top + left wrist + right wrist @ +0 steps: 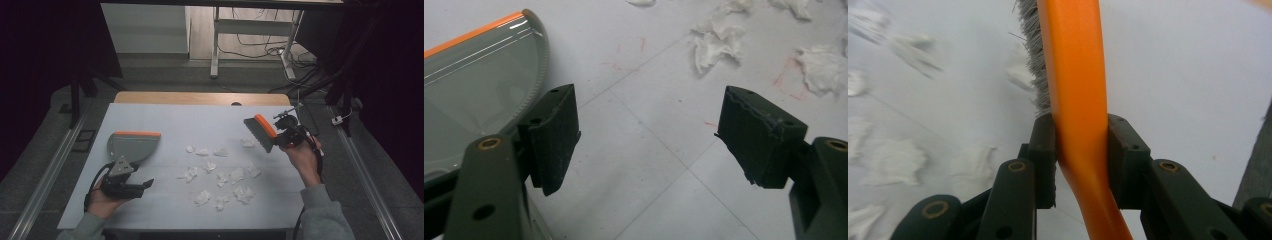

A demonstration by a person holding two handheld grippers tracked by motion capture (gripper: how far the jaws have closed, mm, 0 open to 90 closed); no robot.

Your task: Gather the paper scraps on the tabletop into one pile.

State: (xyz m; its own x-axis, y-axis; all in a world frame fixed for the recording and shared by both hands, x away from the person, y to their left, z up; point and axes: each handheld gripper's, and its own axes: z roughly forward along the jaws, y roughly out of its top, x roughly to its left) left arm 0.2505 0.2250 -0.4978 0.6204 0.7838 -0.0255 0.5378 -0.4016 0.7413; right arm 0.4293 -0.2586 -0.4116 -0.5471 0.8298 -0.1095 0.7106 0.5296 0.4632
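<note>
The right gripper point(281, 136) is clamped on the orange handle of a hand brush with grey bristles point(260, 132), held tilted above the table's right side, bristles toward the scraps. The left gripper point(131, 187) rests near the front left edge, jaws wide apart and empty — just beyond it lies a grey plastic dustpan with an orange lip point(132, 145), flat on the white table point(165, 120). Crumpled white paper scraps point(216, 173) lie scattered mid-table between the two — about a dozen. One brush, one dustpan.
</note>
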